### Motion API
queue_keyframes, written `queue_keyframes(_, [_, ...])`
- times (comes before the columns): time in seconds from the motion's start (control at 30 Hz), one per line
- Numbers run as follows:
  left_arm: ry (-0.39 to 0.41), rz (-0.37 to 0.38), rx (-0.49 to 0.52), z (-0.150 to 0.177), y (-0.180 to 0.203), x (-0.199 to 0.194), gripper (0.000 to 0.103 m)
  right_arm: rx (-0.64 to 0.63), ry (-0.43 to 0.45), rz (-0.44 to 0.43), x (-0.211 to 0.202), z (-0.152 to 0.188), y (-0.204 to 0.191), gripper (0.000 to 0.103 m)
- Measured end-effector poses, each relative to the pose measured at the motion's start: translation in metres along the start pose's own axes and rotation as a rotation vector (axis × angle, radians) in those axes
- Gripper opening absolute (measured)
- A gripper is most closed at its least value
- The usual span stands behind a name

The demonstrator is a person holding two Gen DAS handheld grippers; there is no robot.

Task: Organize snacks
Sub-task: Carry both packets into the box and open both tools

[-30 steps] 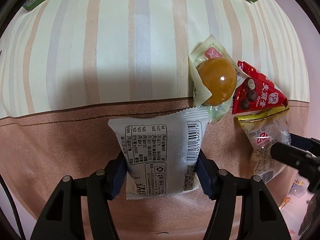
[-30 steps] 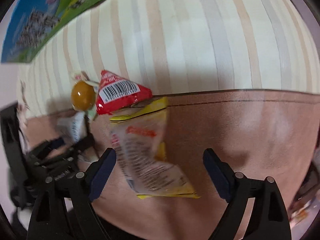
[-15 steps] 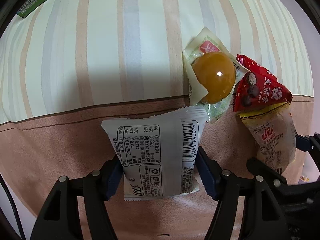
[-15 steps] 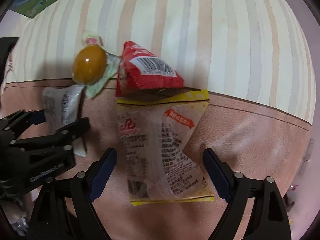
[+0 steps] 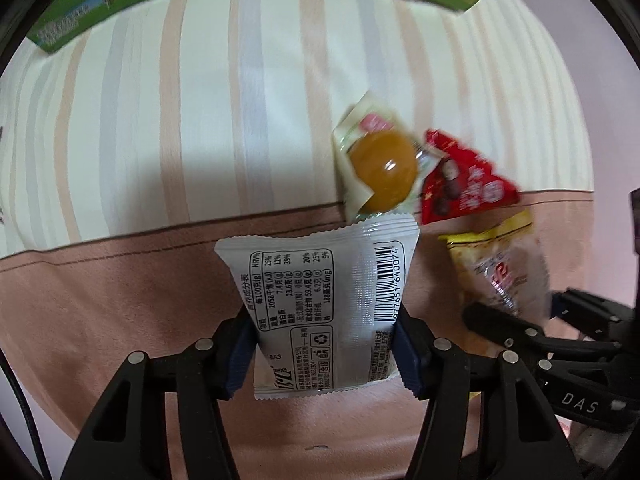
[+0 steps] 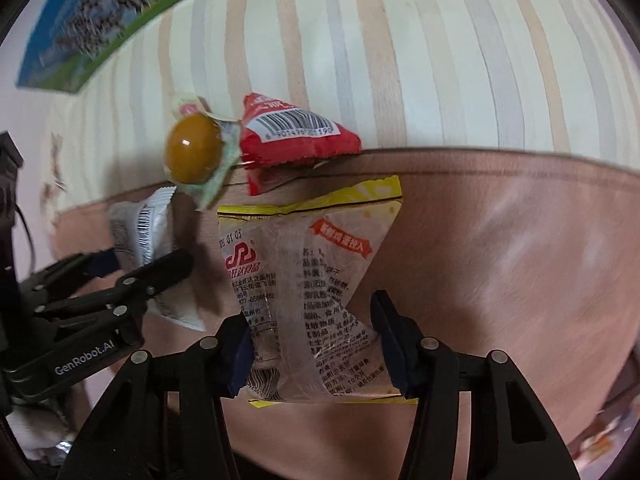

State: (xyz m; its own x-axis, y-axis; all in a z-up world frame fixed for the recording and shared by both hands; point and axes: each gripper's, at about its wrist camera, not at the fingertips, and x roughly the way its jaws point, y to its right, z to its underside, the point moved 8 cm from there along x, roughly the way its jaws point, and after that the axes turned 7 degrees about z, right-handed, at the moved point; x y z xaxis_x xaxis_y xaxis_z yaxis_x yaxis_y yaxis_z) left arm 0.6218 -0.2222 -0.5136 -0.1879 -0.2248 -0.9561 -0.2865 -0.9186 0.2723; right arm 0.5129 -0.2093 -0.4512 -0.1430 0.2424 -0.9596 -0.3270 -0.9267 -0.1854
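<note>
My left gripper (image 5: pixel 324 354) pinches a white snack packet (image 5: pixel 320 308) by its lower half, blue pads pressed into both sides as the jaws close; the packet's back faces the camera, showing a nutrition table, a barcode and a crimped, serrated top edge. Just right of that packet, my right gripper (image 6: pixel 312 344) closes on a clear packet with yellow trim (image 6: pixel 308 288), its pads touching the crinkled film, which carries a red logo and dense printed text. Beyond the white packet, touching its top right corner, lies an amber jelly cup (image 5: pixel 382 170) in a pale wrapper, and beside the cup a red triangular pouch (image 5: pixel 464 186) printed with chocolate balls. All four lie on a cloth (image 5: pixel 160 128), striped cream above and plain pink below, the white packet on the pink. A green printed box (image 6: pixel 96 20) sits far beyond the white packet.
</note>
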Motion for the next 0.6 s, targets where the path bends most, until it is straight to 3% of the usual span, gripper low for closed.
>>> queue_keyframes(0.13, [0.029, 0.035, 0.013, -0.008, 0.010, -0.023, 0.057, 0.065, 0.008, -0.133, -0.018, -0.008, 0.000, 0.055])
queue_keyframes(0.33, [0.113, 0.084, 0.042, -0.034, 0.023, -0.081, 0.057, 0.088, 0.124, -0.260, -0.078, -0.031, -0.018, 0.055])
queue_keyframes(0.5, [0.227, 0.130, 0.059, -0.079, 0.031, -0.150, 0.057, 0.043, 0.264, -0.317, -0.153, -0.084, -0.032, 0.055])
queue_keyframes(0.6, [0.296, 0.111, 0.065, -0.118, 0.020, -0.188, 0.057, 0.002, 0.346, -0.326, -0.186, -0.129, -0.047, 0.055])
